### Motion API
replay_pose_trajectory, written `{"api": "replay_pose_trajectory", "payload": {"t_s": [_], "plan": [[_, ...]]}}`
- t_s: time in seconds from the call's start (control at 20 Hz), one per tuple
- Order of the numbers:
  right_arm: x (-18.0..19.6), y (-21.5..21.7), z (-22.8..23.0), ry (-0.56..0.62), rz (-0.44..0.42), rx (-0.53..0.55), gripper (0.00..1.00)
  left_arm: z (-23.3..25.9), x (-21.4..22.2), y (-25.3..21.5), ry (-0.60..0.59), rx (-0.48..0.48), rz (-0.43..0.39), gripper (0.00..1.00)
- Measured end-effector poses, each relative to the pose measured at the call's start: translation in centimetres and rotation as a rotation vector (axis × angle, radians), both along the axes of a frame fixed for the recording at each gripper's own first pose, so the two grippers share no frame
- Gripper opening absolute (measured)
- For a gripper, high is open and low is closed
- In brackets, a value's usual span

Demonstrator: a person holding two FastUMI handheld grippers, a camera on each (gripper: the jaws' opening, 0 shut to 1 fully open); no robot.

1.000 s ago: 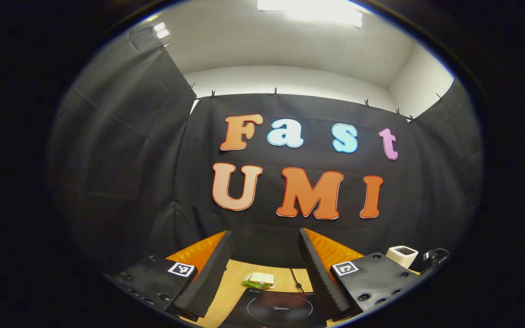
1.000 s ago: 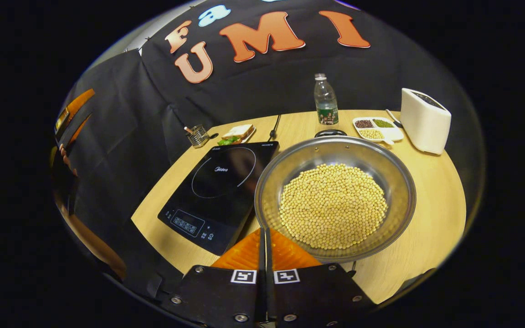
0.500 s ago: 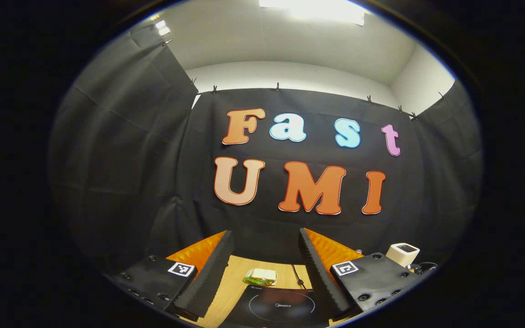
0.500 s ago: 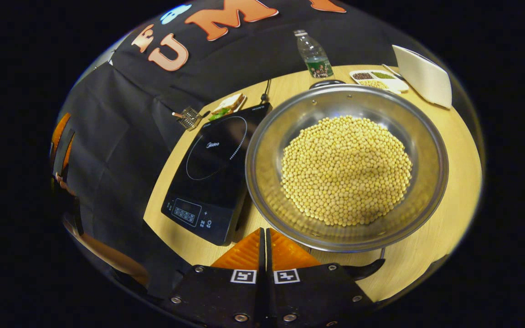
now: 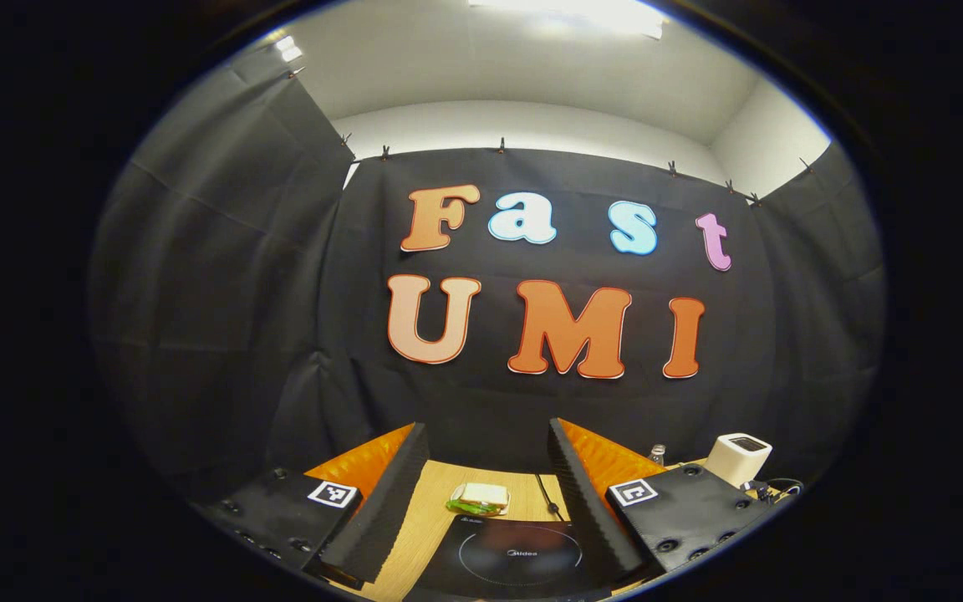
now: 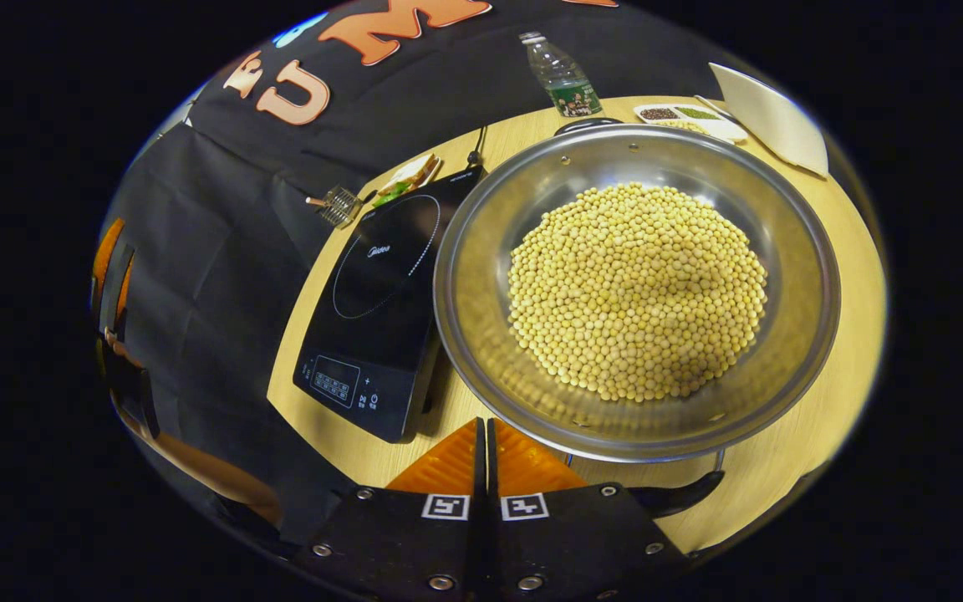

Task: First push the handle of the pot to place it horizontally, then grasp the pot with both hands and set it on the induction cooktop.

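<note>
A: What's that pot made of?

B: Brushed steel, wide, round and shallow, with small rivets under the rim. It's heaped with little round pale-yellow beans. It sits on the wooden table, just beside the induction cooktop, not on it.

A: And the cooktop?

B: A flat, glossy black slab with a thin ring printed on the glass and a touch panel at its near corner.

A: Handles?

B: A dark curved handle pokes out under the pot's near rim; another dark handle shows at the far rim.

A: The right gripper?

B: Fingers pressed flat together, nothing between them, tips just at the pot's near rim. Touching it? I can't tell.

A: The left gripper?

B: Spread wide, ribbed pads facing each other, holding nothing, up above the cooktop's near side.

A: Anything beyond the cooktop?

B: A sandwich on a small plate, a wire rack and a black cable. Past the pot, a clear plastic bottle, a white divided dish of beans and a smooth white toaster
</note>
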State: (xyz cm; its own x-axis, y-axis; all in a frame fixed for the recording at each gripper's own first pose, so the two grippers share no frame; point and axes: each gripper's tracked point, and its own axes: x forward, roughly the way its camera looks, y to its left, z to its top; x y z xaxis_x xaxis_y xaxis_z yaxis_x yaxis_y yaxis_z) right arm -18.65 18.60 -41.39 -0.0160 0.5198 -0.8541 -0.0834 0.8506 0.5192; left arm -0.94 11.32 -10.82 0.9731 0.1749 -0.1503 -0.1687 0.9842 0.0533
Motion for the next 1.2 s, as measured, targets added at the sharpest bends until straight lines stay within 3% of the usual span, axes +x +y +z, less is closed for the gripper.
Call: {"api": "replay_pose_trajectory", "payload": {"t_s": [0.55,1.2], "plan": [[0.4,-6.5,-1.0,0.009,-0.053,-0.136,0.0,-0.8,1.1,-0.8,0.02,0.026,-0.034,0.94],[2.8,-12.7,-1.2,-0.017,-0.045,-0.29,0.0,-1.3,1.6,-0.7,0.024,0.022,-0.04,0.94]]}}
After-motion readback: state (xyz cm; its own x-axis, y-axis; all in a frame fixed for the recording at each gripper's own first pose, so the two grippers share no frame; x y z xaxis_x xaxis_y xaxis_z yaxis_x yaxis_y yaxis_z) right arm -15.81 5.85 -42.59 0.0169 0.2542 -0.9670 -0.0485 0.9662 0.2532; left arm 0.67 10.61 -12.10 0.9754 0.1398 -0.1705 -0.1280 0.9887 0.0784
